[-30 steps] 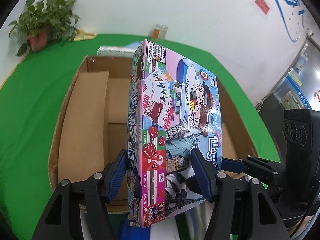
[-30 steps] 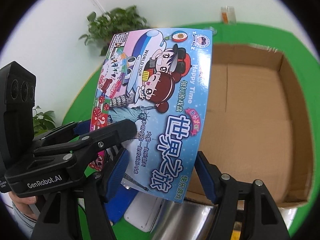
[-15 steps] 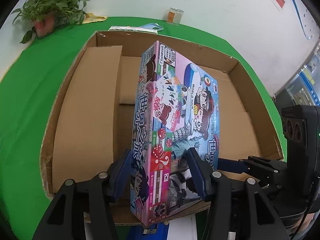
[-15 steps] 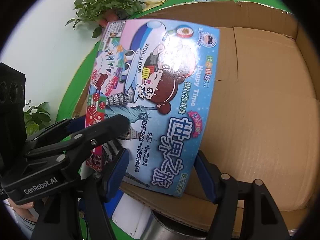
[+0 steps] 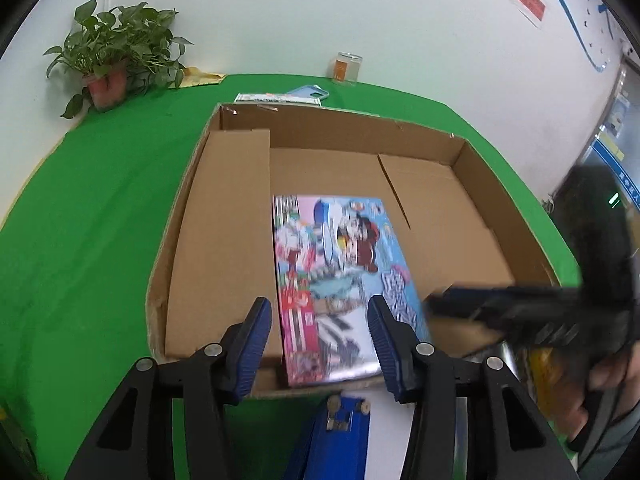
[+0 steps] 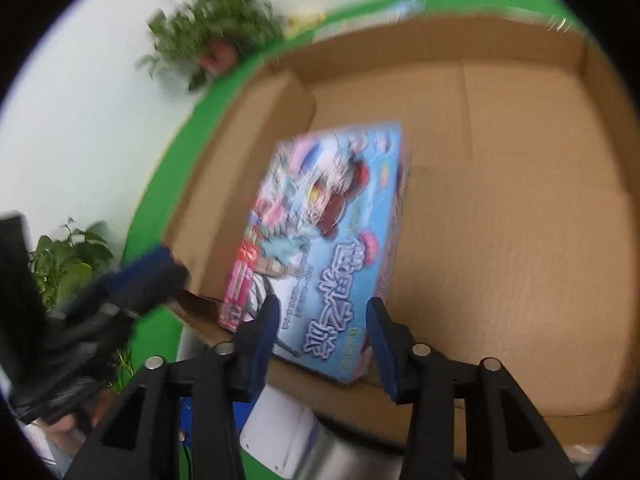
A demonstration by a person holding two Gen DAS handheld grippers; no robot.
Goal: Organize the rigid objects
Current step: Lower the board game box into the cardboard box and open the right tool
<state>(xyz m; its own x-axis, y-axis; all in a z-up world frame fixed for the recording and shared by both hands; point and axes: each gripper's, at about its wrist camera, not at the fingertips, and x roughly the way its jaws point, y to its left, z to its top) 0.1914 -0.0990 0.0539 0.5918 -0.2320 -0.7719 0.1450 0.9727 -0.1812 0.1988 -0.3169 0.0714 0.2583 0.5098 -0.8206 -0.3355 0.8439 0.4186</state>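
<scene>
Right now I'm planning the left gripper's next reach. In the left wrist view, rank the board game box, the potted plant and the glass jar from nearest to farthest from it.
1. Board game box: directly ahead of the left gripper, lying in the cardboard box.
2. Potted plant: far left, by the wall.
3. Glass jar: far edge of the table; too close to the plant to call firmly.

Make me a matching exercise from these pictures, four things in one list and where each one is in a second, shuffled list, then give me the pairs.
Things:
1. board game box
2. potted plant
3. glass jar
4. cardboard box

Places:
A. far edge of the table, by the wall, behind the carton
B. on the green table, open top
C. far left corner of the table
D. inside the carton, at its near wall

Pairs: 1-D, 2-C, 3-A, 4-B
</scene>
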